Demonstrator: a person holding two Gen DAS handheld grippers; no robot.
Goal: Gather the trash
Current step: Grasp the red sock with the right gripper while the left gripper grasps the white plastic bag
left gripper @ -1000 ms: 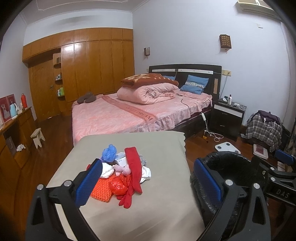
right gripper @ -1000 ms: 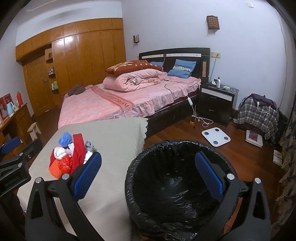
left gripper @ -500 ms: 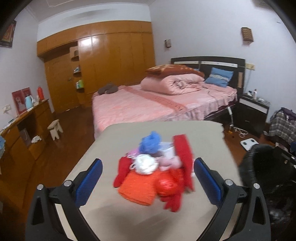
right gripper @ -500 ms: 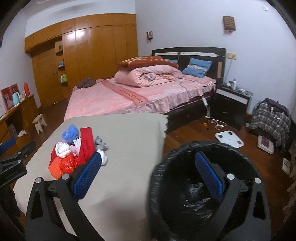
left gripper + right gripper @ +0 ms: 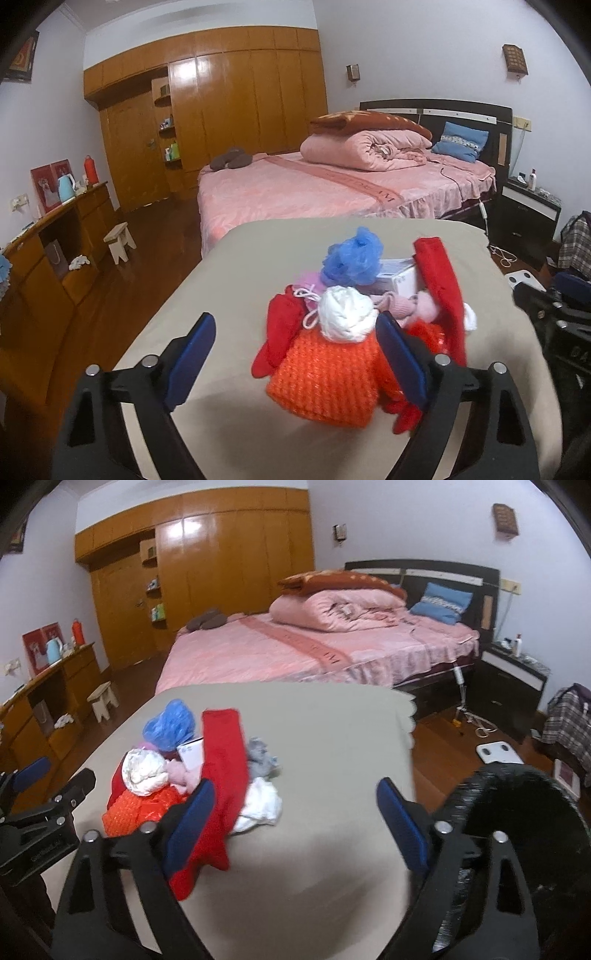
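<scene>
Pink bed (image 5: 332,184), wooden wardrobe (image 5: 221,103), dark nightstand (image 5: 524,210), lavender walls, wood floor.

home bedroom (pink bed (image 5: 332,184), wardrobe (image 5: 221,103))

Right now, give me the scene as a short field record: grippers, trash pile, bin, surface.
left gripper: open, empty, low over the pile's near left side
right gripper: open, empty, at the pile's right edge
pile: orange knit piece, white ball, blue mesh puff, long red cloth, white box, grey scrap
bin: black-lined, on the floor right of the table
surface: beige-covered table
collected: nothing held yet
</scene>
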